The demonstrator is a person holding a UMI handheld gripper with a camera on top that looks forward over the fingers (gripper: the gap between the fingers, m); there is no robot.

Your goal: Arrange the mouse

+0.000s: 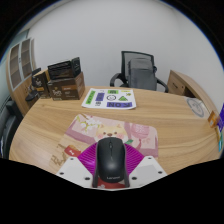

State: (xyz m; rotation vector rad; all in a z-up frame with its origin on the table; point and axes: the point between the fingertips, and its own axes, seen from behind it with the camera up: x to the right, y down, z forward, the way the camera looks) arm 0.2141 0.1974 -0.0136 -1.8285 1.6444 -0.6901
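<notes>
The claw (111,178) is clamped on the black mouse (111,159) — just above the picture mat (112,132) on the table (50,125).

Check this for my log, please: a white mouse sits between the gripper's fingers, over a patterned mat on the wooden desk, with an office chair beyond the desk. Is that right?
One detail is off: the mouse is black, not white, as the gripper view shows. The rest holds: it sits between the fingers of the gripper, over the patterned mat on the wooden desk, with an office chair beyond the desk.
</notes>
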